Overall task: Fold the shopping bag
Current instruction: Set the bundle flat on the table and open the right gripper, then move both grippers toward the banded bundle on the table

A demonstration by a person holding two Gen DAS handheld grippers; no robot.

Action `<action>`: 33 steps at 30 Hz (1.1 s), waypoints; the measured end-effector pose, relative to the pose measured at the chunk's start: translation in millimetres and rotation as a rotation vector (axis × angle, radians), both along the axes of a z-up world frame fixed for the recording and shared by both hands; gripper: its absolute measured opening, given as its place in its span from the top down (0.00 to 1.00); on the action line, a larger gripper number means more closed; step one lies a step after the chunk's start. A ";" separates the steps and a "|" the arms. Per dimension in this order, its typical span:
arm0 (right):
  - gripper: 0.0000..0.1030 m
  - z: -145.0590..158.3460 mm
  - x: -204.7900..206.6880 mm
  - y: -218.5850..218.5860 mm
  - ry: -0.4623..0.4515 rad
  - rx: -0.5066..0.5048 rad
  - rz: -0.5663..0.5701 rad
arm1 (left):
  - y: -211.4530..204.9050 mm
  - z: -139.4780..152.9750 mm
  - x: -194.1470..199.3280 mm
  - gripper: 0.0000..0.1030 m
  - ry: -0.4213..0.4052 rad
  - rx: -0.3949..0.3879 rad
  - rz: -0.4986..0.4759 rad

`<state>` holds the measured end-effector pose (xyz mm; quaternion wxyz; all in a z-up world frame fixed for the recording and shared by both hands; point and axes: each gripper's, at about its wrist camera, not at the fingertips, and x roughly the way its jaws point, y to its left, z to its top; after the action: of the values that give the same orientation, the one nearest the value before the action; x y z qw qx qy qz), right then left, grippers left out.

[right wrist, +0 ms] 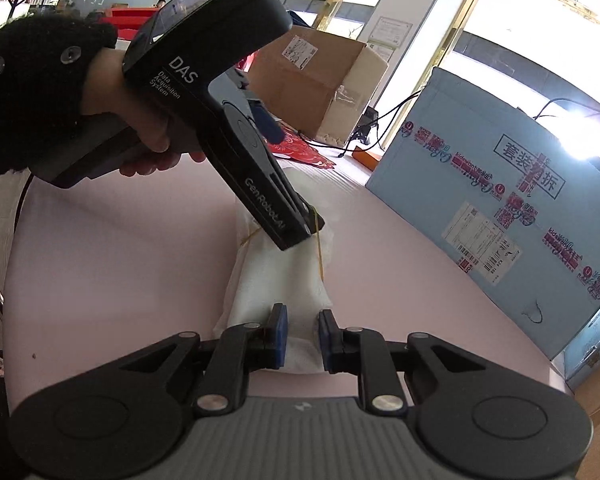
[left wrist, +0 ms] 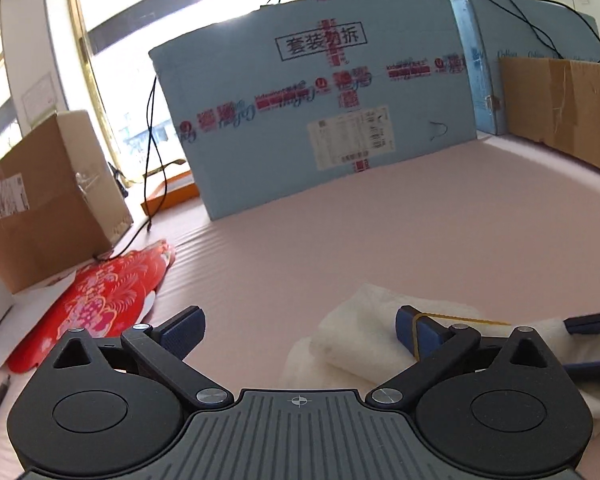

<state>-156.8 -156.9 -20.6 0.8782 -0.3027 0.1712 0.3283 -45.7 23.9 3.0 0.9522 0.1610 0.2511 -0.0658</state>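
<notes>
Shopping bag (right wrist: 276, 280), white and already folded into a narrow bundle, lies mid-surface (right wrist: 120, 264). Your right tool (right wrist: 303, 334) is clamped on its near end; your left tool (left wrist: 300, 330) stands apart, one yellow rubber band (left wrist: 460, 318) hooked on its 3 o'clock finger. Keep the clamp steady while you stretch the band over the bundle's far end. Count: one bag, one band, two tools.

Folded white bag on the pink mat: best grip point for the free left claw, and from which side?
Judging from its pose, take the folded white bag at its far narrow end, coming from above. The right claw already pinches the near end, and a yellow rubber band hooked on the open left claw is strung over that far end.
</notes>
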 end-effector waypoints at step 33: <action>0.20 17.2 -12.5 -20.3 0.152 0.242 -0.126 | -32.8 3.4 -43.7 0.00 0.001 -0.012 -0.141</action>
<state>-169.3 -177.2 -3.4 0.9116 -0.1577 0.2153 0.3127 -89.4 -8.9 6.4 0.9460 0.1725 0.2394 -0.1345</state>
